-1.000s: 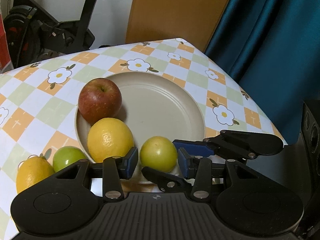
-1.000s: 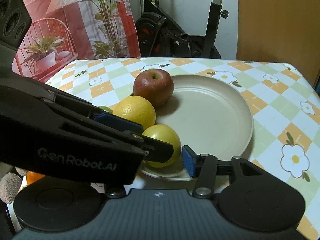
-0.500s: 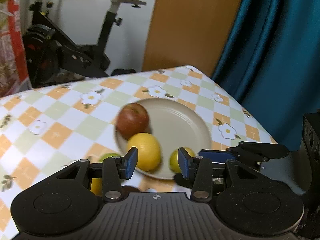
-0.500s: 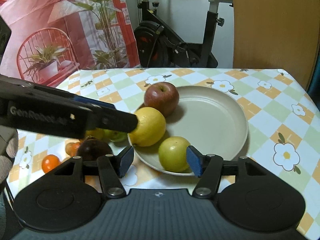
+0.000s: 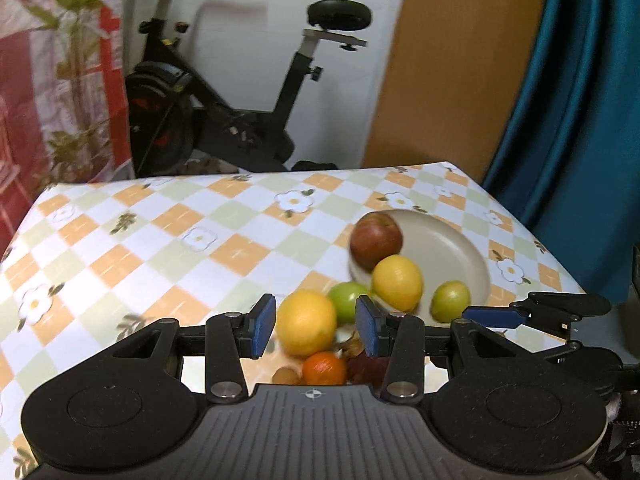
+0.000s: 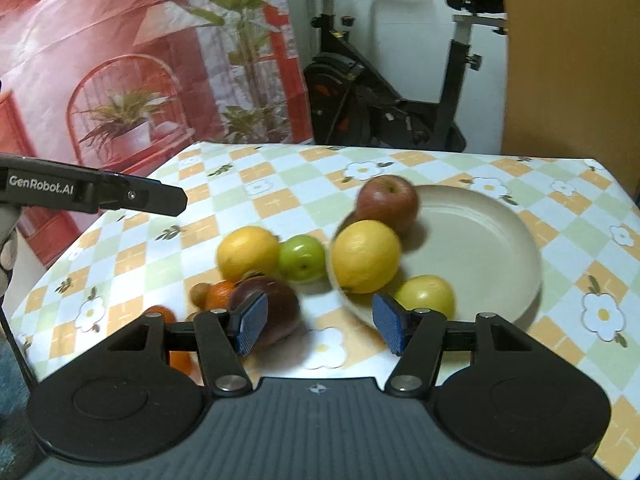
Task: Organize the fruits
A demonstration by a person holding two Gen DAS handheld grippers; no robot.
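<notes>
Both my left gripper (image 5: 316,330) and right gripper (image 6: 316,328) stand part-open, empty — the right's jaws just widened. Loose fruit — a lemon (image 5: 306,326) ahead of the left jaws — could roll off the tabletop (image 6: 260,188) if nudged, missing the plate (image 6: 480,240).

Table (image 6: 256,204) under checked orange-green floral cloth. Beige plate (image 6: 488,240) toward right edge. On the cloth, near left of plate: yellow citrus (image 6: 247,253) touching green apple (image 6: 302,258); nearer the front edge, dark fruit (image 6: 276,312), small orange (image 6: 218,293), brown nut-like piece (image 6: 199,293).
</notes>
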